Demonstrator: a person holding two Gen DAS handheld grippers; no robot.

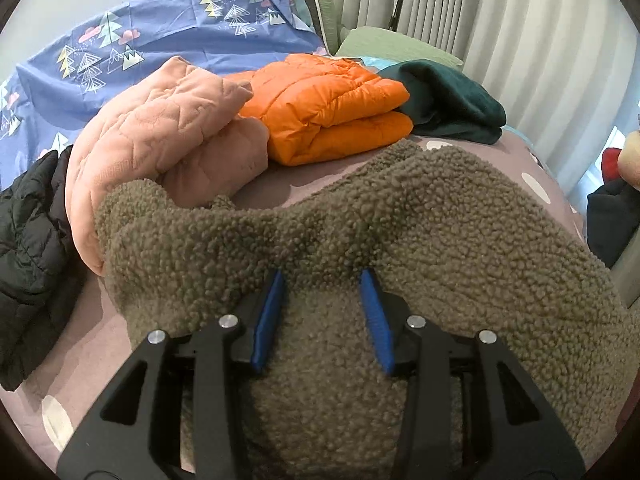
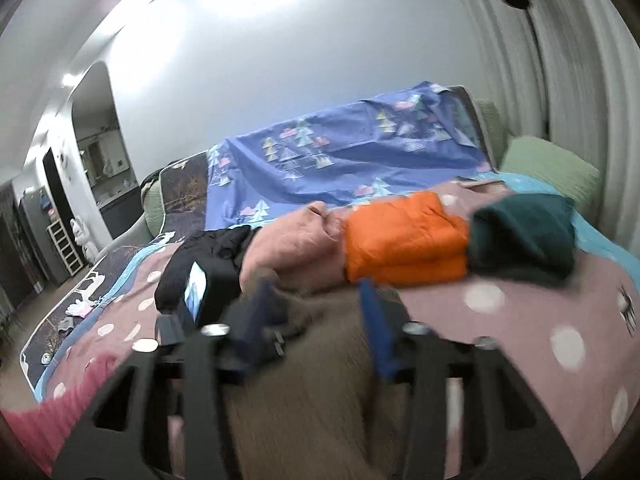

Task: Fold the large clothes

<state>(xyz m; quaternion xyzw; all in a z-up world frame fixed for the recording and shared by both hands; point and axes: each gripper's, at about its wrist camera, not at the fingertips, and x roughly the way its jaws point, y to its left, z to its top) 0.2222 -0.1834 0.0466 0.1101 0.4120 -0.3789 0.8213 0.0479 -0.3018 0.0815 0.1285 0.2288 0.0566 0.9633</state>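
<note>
A brown-green fleece garment (image 1: 420,216) lies bunched on the pink dotted bedspread (image 1: 532,184). My left gripper (image 1: 322,280) is open, its blue pads (image 1: 270,316) spread over the fleece, with fabric between them. In the blurred right wrist view the fleece (image 2: 320,380) fills the space under my right gripper (image 2: 316,292), which is open. The left gripper's body (image 2: 196,292) shows at the left of that view.
Behind the fleece lie a pink quilted jacket (image 1: 160,144), a folded orange puffer jacket (image 1: 328,108), a folded dark green garment (image 1: 452,96) and a black puffer jacket (image 1: 28,232). A blue patterned sheet (image 1: 160,28) covers the sofa back. Curtains (image 1: 520,20) hang at the right.
</note>
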